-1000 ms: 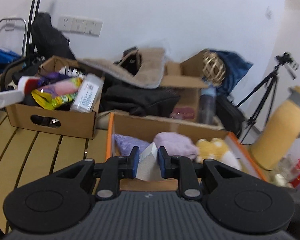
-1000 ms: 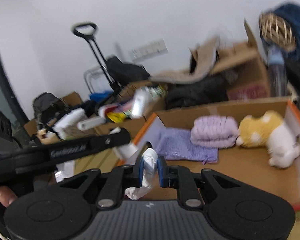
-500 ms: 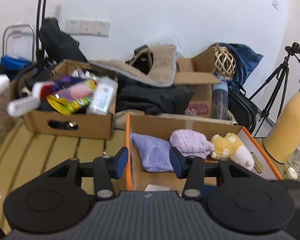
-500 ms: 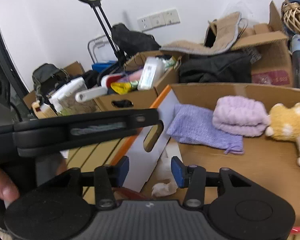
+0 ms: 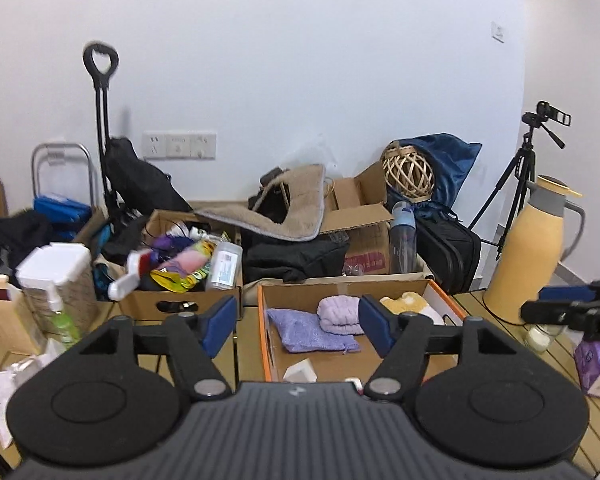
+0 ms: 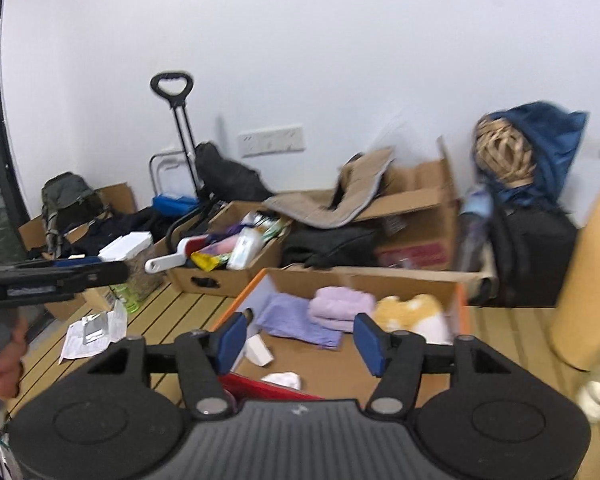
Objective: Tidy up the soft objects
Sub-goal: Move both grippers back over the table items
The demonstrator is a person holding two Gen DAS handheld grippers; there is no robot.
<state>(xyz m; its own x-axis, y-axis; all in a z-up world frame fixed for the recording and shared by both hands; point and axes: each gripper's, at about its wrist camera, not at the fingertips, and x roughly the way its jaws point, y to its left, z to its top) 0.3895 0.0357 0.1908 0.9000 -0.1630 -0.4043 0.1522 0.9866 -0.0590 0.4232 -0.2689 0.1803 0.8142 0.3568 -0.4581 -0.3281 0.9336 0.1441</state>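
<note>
An orange-edged cardboard box (image 5: 263, 320) (image 6: 364, 280) holds a purple cloth (image 5: 304, 330) (image 6: 292, 320), a rolled lilac towel (image 5: 338, 312) (image 6: 340, 306) and a yellow-and-white plush toy (image 5: 406, 304) (image 6: 412, 312). White soft pieces (image 5: 300, 370) (image 6: 282, 378) lie at the box's near end. My left gripper (image 5: 296, 326) hangs above and in front of the box, its jaws opening with nothing between them. My right gripper (image 6: 300, 340) does the same beside it, jaws opening and empty. Each gripper also shows at the edge of the other's view.
A second cardboard box (image 5: 180, 280) full of bottles and packets stands left of the orange one. A yellow jug (image 5: 536, 248), a glass jar (image 5: 538, 338) and a purple packet (image 5: 596, 360) sit at the right. Papers (image 6: 92, 332) lie on the slatted table at the left.
Both grippers were shut on a white soft piece over the box. They have let go, opened wide and drawn back and upward; the white pieces now lie in the box.
</note>
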